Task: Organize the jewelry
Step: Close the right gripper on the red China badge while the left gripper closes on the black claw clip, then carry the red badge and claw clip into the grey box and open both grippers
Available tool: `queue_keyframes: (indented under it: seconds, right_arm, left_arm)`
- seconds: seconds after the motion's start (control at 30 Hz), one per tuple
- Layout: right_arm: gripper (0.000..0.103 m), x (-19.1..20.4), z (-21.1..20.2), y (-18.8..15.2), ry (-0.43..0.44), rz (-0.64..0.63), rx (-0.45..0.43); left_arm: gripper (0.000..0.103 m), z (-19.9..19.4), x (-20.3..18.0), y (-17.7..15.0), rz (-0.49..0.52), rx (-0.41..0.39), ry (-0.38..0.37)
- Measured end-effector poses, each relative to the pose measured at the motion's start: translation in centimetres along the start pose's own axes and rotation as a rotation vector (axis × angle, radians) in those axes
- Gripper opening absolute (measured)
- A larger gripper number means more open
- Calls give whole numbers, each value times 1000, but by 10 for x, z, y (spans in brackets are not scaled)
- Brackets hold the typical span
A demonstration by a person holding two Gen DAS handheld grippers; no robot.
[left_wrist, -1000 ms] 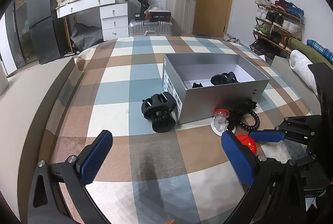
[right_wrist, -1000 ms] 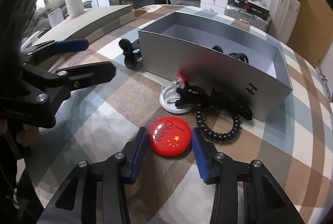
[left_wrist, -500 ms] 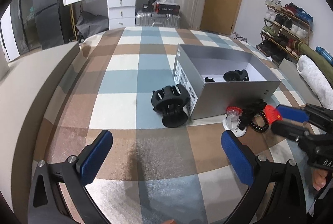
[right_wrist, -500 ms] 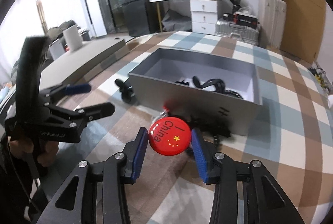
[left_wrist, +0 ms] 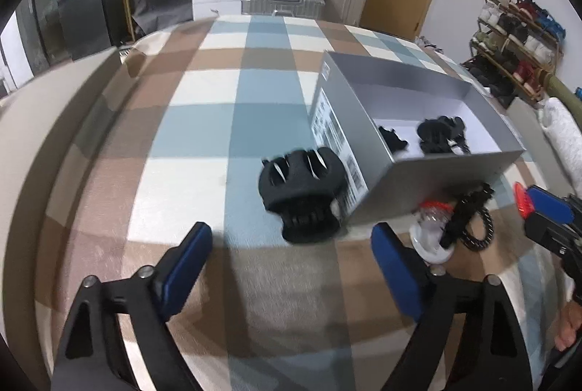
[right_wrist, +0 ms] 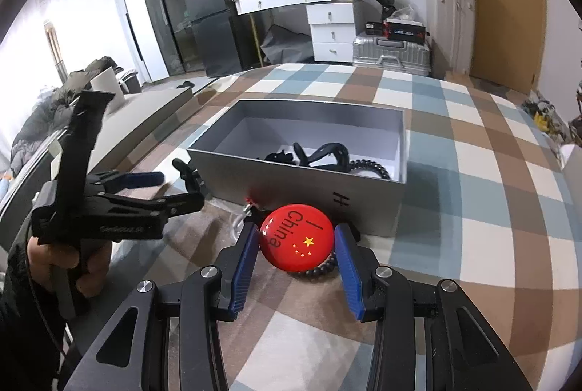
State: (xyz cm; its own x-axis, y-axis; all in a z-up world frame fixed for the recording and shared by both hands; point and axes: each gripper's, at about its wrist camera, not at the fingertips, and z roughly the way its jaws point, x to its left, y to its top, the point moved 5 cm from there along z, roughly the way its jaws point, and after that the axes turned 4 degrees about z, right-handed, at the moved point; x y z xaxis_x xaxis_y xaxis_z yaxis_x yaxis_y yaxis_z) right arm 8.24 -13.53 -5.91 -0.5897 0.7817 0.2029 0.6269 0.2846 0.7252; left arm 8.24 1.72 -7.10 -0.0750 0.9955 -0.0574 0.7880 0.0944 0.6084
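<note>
So the right gripper (right_wrist: 296, 243) has the red badge (right_wrist: 296, 238) clamped between its two blue pads, one pad on each edge of the disc, with the printed face ("I China" plus little yellow stars) turned up at the camera. It's held up off the checked cloth (right_wrist: 473, 227), just in front of the near wall of the grey box (right_wrist: 291, 183). From the left wrist view you only catch a red sliver of the badge (left_wrist: 521, 200) at the tip of that gripper, way over at the right edge.

The left gripper (left_wrist: 291, 251) has nothing in it. Its jaws are wide apart and closing in right now, but there's only cloth between the pads. The big black claw clip (left_wrist: 302, 194) lies just past the fingertips, roughly centred on the gap, sitting on the cloth and right up against the labelled corner of the box.

Inside the box there are already some black hair things: another claw clip (left_wrist: 440, 134) and a smaller dark piece (left_wrist: 393, 140), plus a coiled black hair tie (right_wrist: 367, 167) against the near wall.

Outside, along the box's front wall, there's a little clear item with a red top (left_wrist: 433, 212) on a white round base, and beside it a black coil tie (left_wrist: 473, 227) tangled with something dark I can't make out. A hand (right_wrist: 69, 260) grips the left gripper's handle.
</note>
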Motion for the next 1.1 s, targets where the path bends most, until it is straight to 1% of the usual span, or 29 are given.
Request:
queue_keyframes:
  seconds: [0.07, 0.13, 0.17, 0.2, 0.27, 0.3, 0.33, 0.4, 0.5, 0.67, 0.77, 0.9, 1.1]
  right_arm:
    - [42, -3, -2, 1, 2, 10, -4]
    - [42, -5, -4, 2, 3, 16, -9]
    - [42, -7, -5, 2, 3, 18, -12]
    - [42, -8, -7, 3, 2, 21, -17]
    - [42, -10, -10, 4, 3, 25, -22]
    - [42, -10, -11, 4, 2, 28, -24]
    - [42, -11, -13, 4, 3, 30, -27]
    - [42, -11, -14, 5, 2, 31, -30]
    - [42, -10, -15, 4, 1, 33, -33]
    - [42, -10, -15, 4, 4, 32, -32]
    - [42, -9, -15, 5, 8, 35, -34]
    - [42, -9, -14, 5, 5, 32, -36]
    - [42, -10, -15, 6, 2, 38, -49]
  left_arm:
    - [76, 0, 0, 2, 1, 0, 11]
    - [66, 1, 0, 3, 7, 2, 27]
    - [63, 1, 0, 3, 16, 4, 41]
    - [55, 1, -1, 3, 26, 3, 51]
    - [45, 0, -2, 3, 34, 4, 54]
    - [32, -1, -3, 2, 41, 1, 51]
    - [26, -1, -3, 4, 44, 2, 53]
    - [24, -3, -3, 3, 48, -4, 49]
    - [24, -7, -1, 1, 46, -24, 38]
    - [24, -11, 1, -4, 45, -33, 36]
    - [24, -18, 3, -4, 41, -56, 40]
    - [24, -27, 2, -3, 37, -92, 19]
    - [24, -40, -5, 9, 39, -157, -7]
